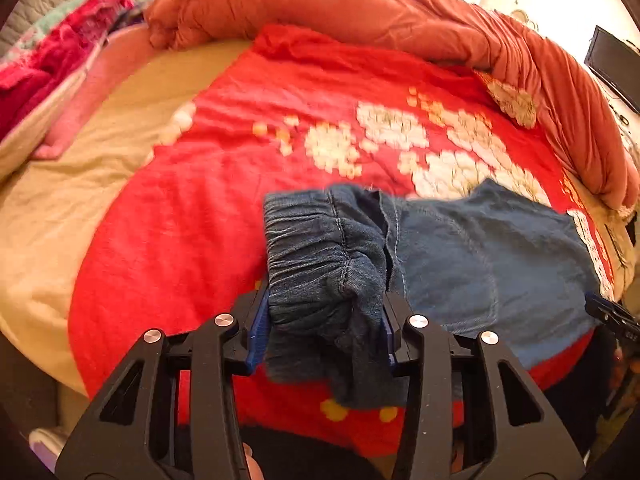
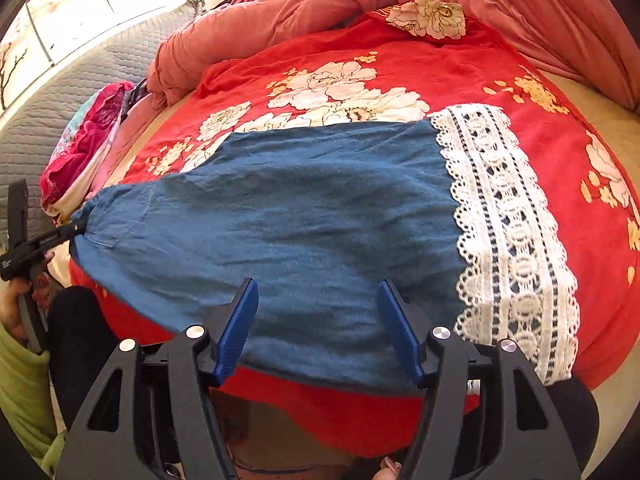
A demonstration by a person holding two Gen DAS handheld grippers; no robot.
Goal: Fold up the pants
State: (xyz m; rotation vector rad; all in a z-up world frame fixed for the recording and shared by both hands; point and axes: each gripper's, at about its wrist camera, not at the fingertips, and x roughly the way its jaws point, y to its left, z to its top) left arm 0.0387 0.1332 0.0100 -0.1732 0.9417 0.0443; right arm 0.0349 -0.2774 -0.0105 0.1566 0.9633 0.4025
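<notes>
Blue denim pants [image 2: 304, 208] with a white lace hem [image 2: 512, 232] lie spread across a red floral blanket [image 2: 460, 68] on the bed. In the left wrist view the gathered elastic waistband [image 1: 316, 248] is bunched between the blue pads of my left gripper [image 1: 325, 300], which is shut on it and holds it a little off the blanket. The right wrist view shows that gripper [image 2: 74, 229] at the far left, at the pants' waist end. My right gripper [image 2: 317, 286] hovers open over the near edge of the leg, with nothing pinched; its tip [image 1: 596, 304] shows at the right edge of the left wrist view.
A bunched salmon duvet [image 1: 360, 8] rings the far side of the bed. A pile of pink and red clothes [image 2: 88, 148] lies at the left by a grey quilted headboard [image 2: 52, 120]. A dark screen [image 1: 616, 68] stands at the right. A green sleeve [image 2: 20, 392] and a hand are near the left gripper.
</notes>
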